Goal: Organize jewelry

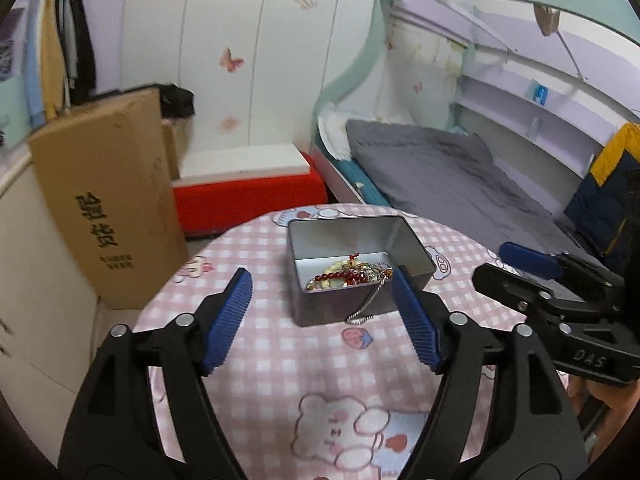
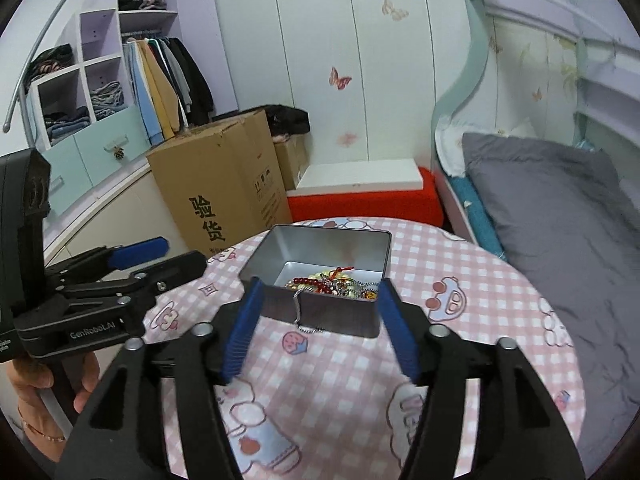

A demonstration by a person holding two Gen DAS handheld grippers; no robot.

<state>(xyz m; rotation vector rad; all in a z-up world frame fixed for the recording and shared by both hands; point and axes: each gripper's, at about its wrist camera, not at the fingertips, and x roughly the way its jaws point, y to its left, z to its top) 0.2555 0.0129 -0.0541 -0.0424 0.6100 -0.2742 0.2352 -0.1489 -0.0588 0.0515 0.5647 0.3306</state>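
An open silver tin [image 1: 344, 240] [image 2: 320, 246] stands at the far side of a round table with a pink checked cloth [image 1: 320, 360] [image 2: 340, 380]. A tangle of jewelry [image 1: 348, 276] [image 2: 336, 284] lies inside: red beads, pale yellow beads, silvery pieces. A silver chain [image 1: 366, 308] [image 2: 298, 312] hangs over the tin's near wall onto the cloth. My left gripper [image 1: 322, 276] [image 2: 182, 252] is open and empty, just short of the tin. My right gripper [image 2: 320, 286] [image 1: 492, 262] is open and empty too, beside the left one, facing the same near wall.
A tall cardboard box [image 1: 104, 200] [image 2: 224, 184] stands left of the table, a red bench [image 1: 248, 196] behind it. A bed with grey bedding [image 1: 460, 184] [image 2: 560, 220] runs along the right. A hand [image 2: 32, 384] holds the left gripper's handle.
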